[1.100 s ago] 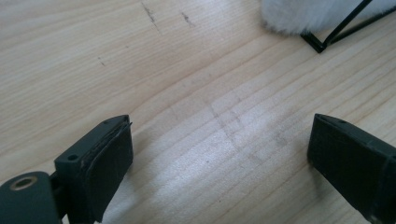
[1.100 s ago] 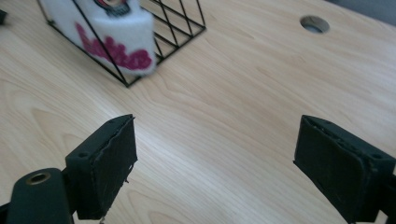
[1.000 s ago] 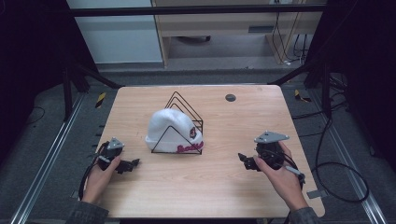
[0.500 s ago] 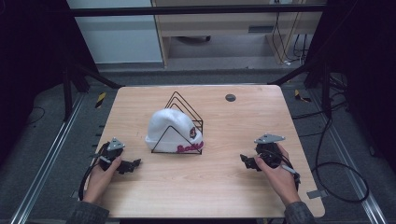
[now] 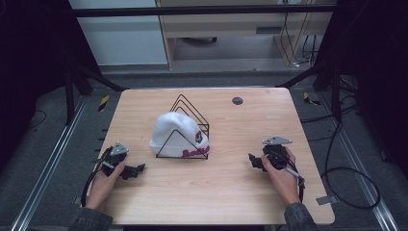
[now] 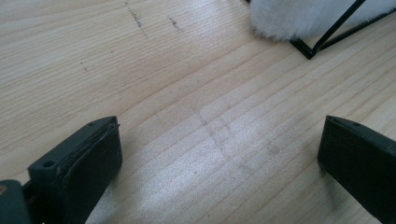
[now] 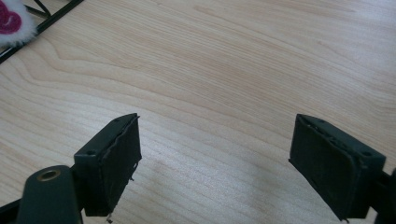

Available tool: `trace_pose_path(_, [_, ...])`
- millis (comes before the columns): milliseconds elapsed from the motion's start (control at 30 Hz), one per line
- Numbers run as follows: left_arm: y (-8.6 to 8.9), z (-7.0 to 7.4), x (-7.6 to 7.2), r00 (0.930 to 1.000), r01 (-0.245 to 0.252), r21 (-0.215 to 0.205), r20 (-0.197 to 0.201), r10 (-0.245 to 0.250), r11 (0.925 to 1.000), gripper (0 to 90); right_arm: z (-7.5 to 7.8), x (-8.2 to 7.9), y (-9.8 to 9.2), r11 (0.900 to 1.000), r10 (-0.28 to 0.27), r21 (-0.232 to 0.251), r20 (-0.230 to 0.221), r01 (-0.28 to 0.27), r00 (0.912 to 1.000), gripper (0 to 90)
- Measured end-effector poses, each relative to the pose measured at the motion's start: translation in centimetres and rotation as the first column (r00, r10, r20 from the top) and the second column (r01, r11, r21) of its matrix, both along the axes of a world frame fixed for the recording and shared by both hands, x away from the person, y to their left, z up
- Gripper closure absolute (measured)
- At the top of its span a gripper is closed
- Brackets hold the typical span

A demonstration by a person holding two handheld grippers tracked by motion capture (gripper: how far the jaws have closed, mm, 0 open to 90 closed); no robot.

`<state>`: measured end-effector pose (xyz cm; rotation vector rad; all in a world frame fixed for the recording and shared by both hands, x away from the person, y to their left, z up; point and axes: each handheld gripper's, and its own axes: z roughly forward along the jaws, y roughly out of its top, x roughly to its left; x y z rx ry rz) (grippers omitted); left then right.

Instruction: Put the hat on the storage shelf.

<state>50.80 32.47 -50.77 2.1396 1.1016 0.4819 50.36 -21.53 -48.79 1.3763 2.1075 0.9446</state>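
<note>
A white knit hat (image 5: 175, 132) with pink lettering rests in a black wire rack (image 5: 190, 108) at the middle of the wooden table (image 5: 231, 192). My left gripper (image 5: 136, 169) lies low on the table left of the rack, open; its jaws have just been opening, and bare wood lies between them (image 6: 219, 140). The hat's edge (image 6: 299, 18) and a rack corner (image 6: 308, 49) show ahead of it. My right gripper (image 5: 254, 160) sits low, right of the rack, open with nothing between its jaws (image 7: 215, 140), which have narrowed slightly. The hat's pink patch (image 7: 11, 23) shows at its upper left.
A small dark disc (image 5: 237, 100) lies near the table's far edge. Bare wood spreads between the two grippers in front of the rack. Cables trail from both grippers off the table's near corners; dark frame posts stand at both sides.
My right gripper has sunk toward the tabletop and shifted slightly. The left hand, the hat and the rack have stayed put.
</note>
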Motion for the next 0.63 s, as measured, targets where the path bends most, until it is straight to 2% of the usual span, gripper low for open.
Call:
trace_pose_path(133, [0.0,0.0,0.0,1.0000,0.000,0.000,0.000,0.000,1.0000,0.0,-0.6,0.2,0.1,1.000,-0.022,0.000,-0.011,0.022,0.9997,11.1])
trace_pose_path(167, [0.0,0.0,0.0,1.0000,0.000,0.000,0.000,0.000,1.0000,0.0,-0.8,0.2,0.2,1.000,-0.023,-0.015,-0.015,0.023,0.9996,10.3])
trace_pose_path(267, [0.0,0.0,0.0,1.0000,0.000,0.000,0.000,0.000,1.0000,0.0,-1.7,0.4,0.4,0.999,-0.024,-0.044,-0.063,0.021,0.9977,7.4])
trace_pose_path(300, [0.0,0.0,0.0,1.0000,-0.001,0.000,0.000,0.001,1.0000,0.0,-2.3,0.4,0.4,1.000,-0.020,-0.015,-0.039,0.020,0.9990,3.6])
trace_pose_path(333, [0.0,0.0,0.0,1.0000,-0.001,0.000,0.000,0.001,1.0000,0.0,-2.4,0.3,0.5,1.000,-0.026,-0.011,-0.026,0.026,0.9993,3.8])
trace_pose_path(567, [0.0,0.0,0.0,1.0000,-0.001,0.000,0.000,0.001,1.0000,0.0,-2.4,0.1,0.5,0.999,-0.036,-0.012,-0.024,0.036,0.9991,4.0])
trace_pose_path(633, [0.0,0.0,0.0,1.0000,-0.001,0.000,0.000,0.001,1.0000,0.0,-2.4,0.0,0.6,0.998,-0.057,-0.013,-0.021,0.057,0.9981,4.0])
